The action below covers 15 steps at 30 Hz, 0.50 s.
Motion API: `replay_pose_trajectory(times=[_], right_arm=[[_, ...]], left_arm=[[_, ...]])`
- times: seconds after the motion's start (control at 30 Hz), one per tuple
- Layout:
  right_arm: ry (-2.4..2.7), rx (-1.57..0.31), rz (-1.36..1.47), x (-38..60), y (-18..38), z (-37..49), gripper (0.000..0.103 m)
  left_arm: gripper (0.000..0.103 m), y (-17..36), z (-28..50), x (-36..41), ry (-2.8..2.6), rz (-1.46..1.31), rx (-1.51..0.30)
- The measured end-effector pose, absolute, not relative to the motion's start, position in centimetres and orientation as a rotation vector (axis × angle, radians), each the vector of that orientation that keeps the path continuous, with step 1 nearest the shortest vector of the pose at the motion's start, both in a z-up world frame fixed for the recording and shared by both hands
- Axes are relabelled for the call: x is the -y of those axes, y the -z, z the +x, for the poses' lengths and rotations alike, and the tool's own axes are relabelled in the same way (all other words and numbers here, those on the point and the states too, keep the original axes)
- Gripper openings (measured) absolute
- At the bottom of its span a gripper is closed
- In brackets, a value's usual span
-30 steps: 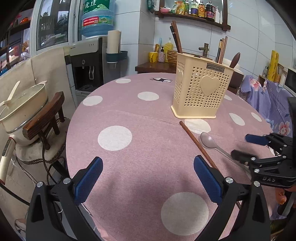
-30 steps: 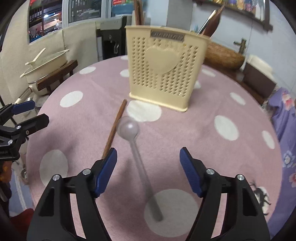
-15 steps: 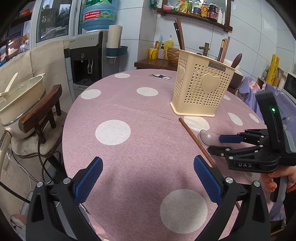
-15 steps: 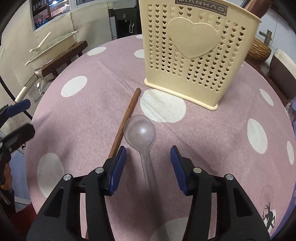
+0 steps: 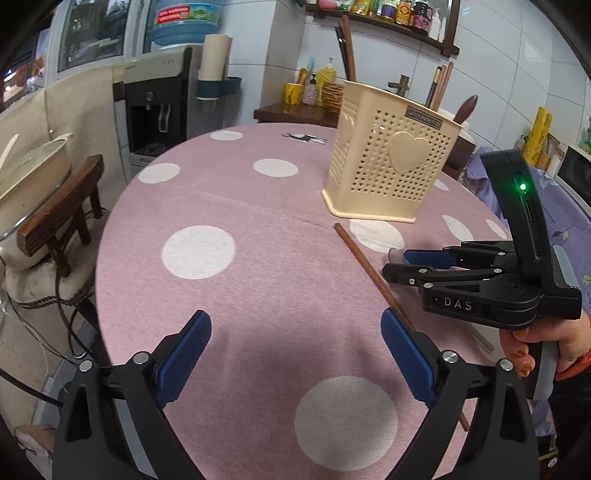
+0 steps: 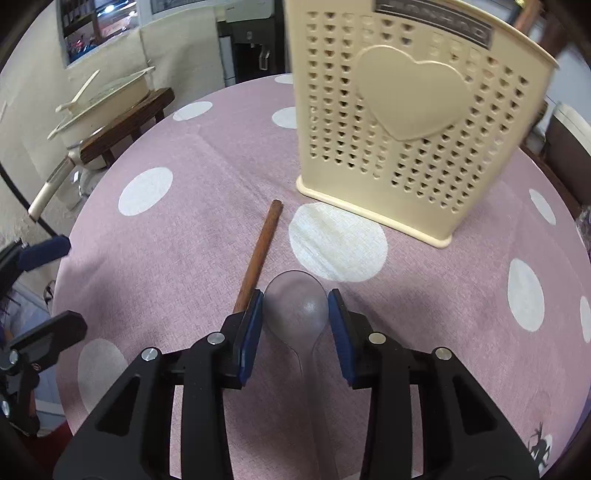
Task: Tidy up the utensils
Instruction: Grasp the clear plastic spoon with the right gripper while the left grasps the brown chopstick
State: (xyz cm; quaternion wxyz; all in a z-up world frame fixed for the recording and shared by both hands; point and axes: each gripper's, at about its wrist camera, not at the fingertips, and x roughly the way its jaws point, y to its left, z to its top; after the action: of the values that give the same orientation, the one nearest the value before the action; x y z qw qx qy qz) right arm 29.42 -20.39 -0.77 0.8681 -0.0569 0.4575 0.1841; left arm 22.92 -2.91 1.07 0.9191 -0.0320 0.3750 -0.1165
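A clear plastic spoon point(image 6: 297, 306) lies on the pink dotted tablecloth point(image 6: 184, 258). My right gripper point(image 6: 295, 310) has its blue pads on both sides of the spoon's bowl, touching its edges. A brown wooden chopstick point(image 6: 258, 254) lies just left of the spoon; it also shows in the left wrist view point(image 5: 373, 273). The cream perforated utensil holder point(image 6: 413, 122) stands upright behind them. My left gripper point(image 5: 295, 358) is open and empty, low over the table's near edge. The right gripper point(image 5: 410, 264) also shows there, at the right.
A wooden stool point(image 5: 55, 225) with a cream pot point(image 5: 29, 173) stands left of the table. A water dispenser point(image 5: 162, 107) and a shelf of bottles point(image 5: 388, 11) are behind. A flowered cloth point(image 5: 561, 218) lies at the right.
My right gripper moved forward and down over the spoon and narrowed until its pads reached the bowl's sides. My left gripper stayed open and shifted only slightly.
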Motion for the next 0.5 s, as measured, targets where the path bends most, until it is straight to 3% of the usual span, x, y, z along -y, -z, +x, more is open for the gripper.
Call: replay_pose_trajectory(times=[0.13,0.3,0.5], right_arm=[[-0.332,-0.915,-0.007,22.9,-1.0,28.8,0.036],[-0.249,-0.824,0.062,25.4,-4.2,27.0,0.036],[-0.215,-0.775,0.105,27.1,-5.9,25.0,0.037]], left_arm=[[0.077,-1.1,24.5,4.6,0.297,-0.055,-0.803],[0.074,-1.4,27.3,7.3,0.361,-0.041,-0.832],[0.062,-0.6,30.7,9.7,0.363,-0.038,-0.908]])
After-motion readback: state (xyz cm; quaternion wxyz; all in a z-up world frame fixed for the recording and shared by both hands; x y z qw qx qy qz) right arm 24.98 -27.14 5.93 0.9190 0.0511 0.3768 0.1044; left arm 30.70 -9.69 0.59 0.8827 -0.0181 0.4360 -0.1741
